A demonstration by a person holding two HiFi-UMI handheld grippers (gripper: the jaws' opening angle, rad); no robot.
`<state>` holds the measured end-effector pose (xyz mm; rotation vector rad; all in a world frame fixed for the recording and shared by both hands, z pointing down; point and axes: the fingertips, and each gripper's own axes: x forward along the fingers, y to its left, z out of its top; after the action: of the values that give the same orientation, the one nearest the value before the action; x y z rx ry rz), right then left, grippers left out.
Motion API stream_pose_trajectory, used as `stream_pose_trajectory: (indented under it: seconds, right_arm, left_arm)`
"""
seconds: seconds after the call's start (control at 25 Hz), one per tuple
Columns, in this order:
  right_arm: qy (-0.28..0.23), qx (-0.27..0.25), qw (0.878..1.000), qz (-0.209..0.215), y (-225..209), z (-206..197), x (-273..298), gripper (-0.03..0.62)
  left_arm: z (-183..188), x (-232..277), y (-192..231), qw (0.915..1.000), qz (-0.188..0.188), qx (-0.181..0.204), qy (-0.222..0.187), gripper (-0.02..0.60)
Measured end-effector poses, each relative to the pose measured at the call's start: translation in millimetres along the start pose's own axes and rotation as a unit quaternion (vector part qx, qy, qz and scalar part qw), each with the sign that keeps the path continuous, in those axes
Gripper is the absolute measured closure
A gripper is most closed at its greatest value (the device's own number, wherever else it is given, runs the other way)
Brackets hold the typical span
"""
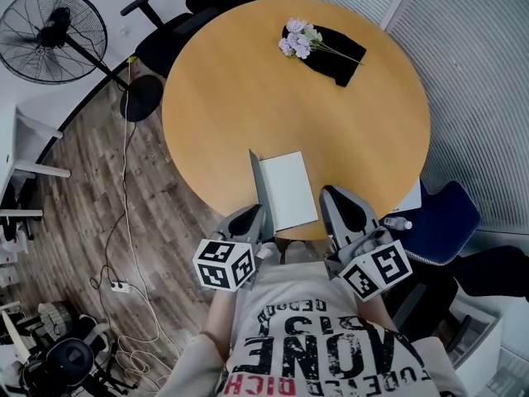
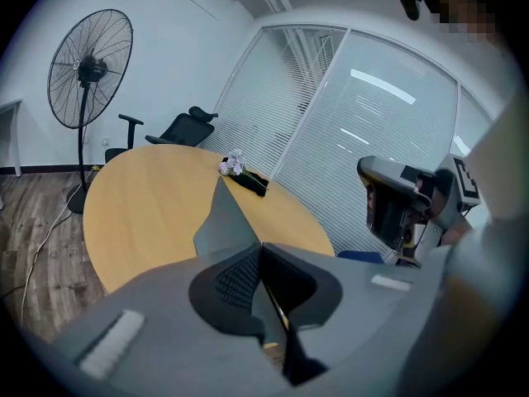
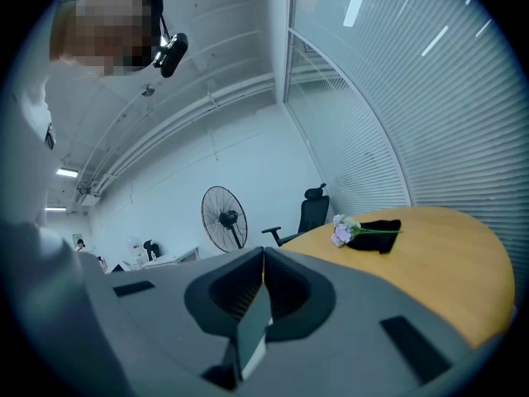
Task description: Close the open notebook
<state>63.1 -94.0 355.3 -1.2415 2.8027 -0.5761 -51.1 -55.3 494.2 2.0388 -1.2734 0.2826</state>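
The notebook lies at the near edge of the round wooden table, with a white page facing up. Its grey left cover stands lifted almost upright. My left gripper is shut on that cover's near edge. In the left gripper view the cover rises past the left gripper. My right gripper sits at the notebook's right side. In the right gripper view the right gripper is shut, with a grey slab with a white edge between its jaws, apparently the notebook's right half.
A bunch of pale flowers lies on a black cloth at the table's far side. A floor fan and a black office chair stand beyond the table at left. At right are a blue chair and a small bottle.
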Motion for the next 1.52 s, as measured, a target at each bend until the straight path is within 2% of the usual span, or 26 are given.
stream_pose_trajectory:
  seconds: [0.56, 1.52]
  right_arm:
    - [0.004, 0.004, 1.000, -0.009, -20.5, 2.1, -7.9, 0.582]
    - [0.008, 0.000, 1.000, -0.010, -38.6, 4.7, -34.8, 0.582]
  left_arm:
    - [-0.7, 19.4, -17.4, 0.9999, -0.011, 0.001, 0.006, 0.563]
    - [-5.3, 36.4, -29.9, 1.0000, 0.000, 0.000, -0.009, 0.563]
